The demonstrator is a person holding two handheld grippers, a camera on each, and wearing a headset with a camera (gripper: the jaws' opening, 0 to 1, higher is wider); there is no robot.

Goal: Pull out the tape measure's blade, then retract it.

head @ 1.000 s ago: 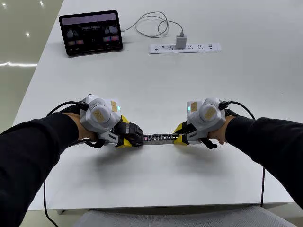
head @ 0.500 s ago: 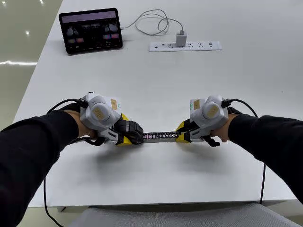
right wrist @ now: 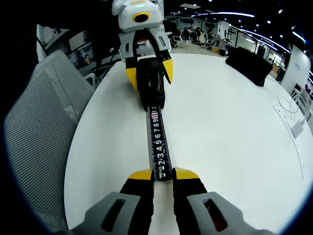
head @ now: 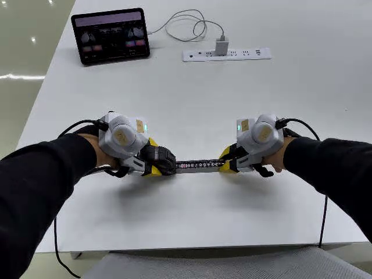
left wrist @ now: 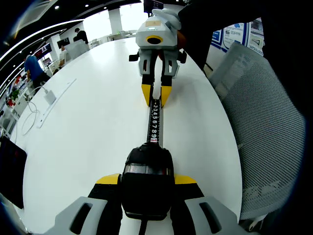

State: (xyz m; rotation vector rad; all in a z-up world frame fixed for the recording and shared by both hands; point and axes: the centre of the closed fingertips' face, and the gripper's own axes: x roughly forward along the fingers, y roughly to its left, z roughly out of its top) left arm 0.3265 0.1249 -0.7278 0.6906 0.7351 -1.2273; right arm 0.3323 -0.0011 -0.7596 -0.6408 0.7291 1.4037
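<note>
drawing the blade (head: 197,165) farther out, right tool (head: 224,164) clamped.

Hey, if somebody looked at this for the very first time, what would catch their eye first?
First, the black tape measure clamped in the left gripper near the front edge of the white table. Its numbered blade stretches across to the right gripper, which pinches the blade's tip. After that, the lit tablet and the power strip at the far end.

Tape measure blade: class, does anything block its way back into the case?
Nothing visible does: the blade runs straight over bare table from the right gripper into the case held by the left gripper.
</note>
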